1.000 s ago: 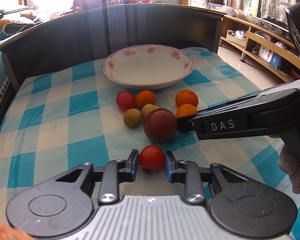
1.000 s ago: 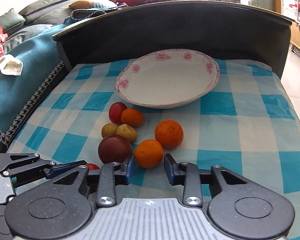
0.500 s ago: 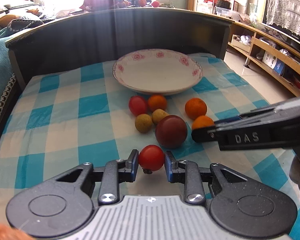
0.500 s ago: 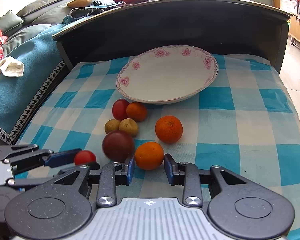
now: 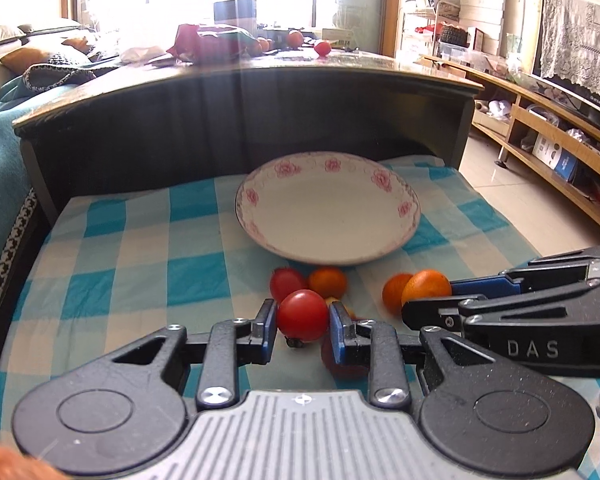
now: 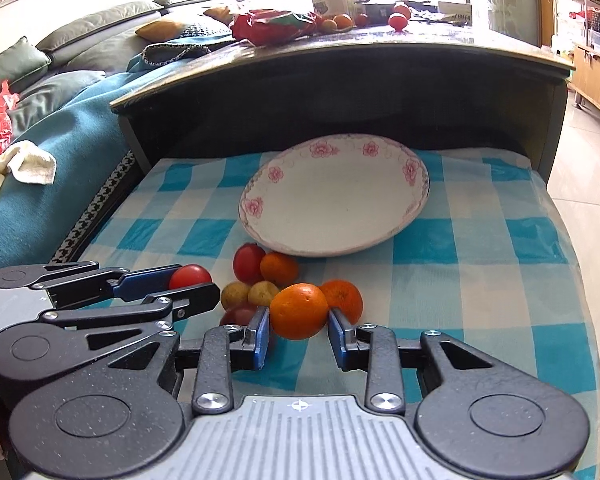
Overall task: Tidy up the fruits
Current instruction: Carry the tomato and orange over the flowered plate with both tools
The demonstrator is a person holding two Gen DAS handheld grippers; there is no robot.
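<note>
My left gripper [image 5: 302,330] is shut on a red tomato [image 5: 302,315] and holds it above the checked cloth. My right gripper [image 6: 299,330] is shut on an orange [image 6: 299,311], also lifted. An empty white plate with pink flowers [image 5: 396,216] [image 6: 412,184] lies beyond both. Between the grippers and the plate lie a second red tomato [image 6: 248,262], a small orange [image 6: 279,267], another orange [image 6: 346,298], two yellowish fruits [image 6: 249,294] and a dark red fruit [image 6: 238,315], partly hidden by the fingers.
A blue and white checked cloth [image 6: 480,264] covers the surface. A dark raised board [image 6: 340,92] walls off the back, with more fruit and a red bag on the table top behind it. A teal sofa cover [image 6: 56,152] lies to the left, tiled floor to the right.
Both grippers have risen and tipped toward the plate, each carrying its fruit. The right gripper has closed on the orange and lifted it off the cloth.
</note>
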